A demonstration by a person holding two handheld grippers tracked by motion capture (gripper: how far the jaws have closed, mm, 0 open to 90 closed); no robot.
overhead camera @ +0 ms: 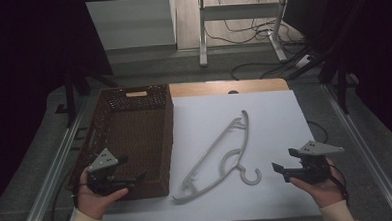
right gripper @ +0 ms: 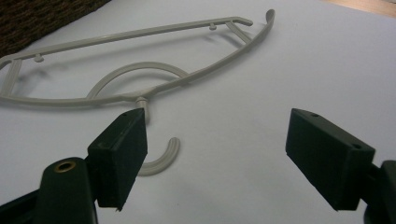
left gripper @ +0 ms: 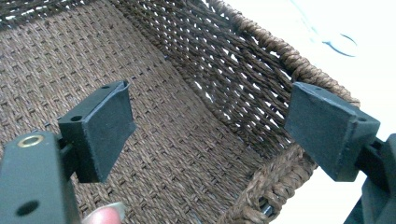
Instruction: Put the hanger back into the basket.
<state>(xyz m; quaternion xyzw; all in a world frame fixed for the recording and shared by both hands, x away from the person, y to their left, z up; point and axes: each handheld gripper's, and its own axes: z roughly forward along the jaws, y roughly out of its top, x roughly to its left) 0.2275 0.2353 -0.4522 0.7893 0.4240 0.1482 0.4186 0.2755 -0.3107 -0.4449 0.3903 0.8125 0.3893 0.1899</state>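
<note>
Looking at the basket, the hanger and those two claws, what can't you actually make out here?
- Basket near inside corner: high view, left gripper covers it.
- Hanger hook: right gripper view, partly behind a jaw.
- Hanger: left gripper view, washed out by glare.
- Floor cables: high view, too small to trace.

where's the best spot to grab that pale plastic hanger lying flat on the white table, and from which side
Probably the thin neck just above the hook of the pale grey plastic hanger. It lies flat on the white table, so come from above with the open right claw, the nearer one, jaws straddling the neck.
</note>
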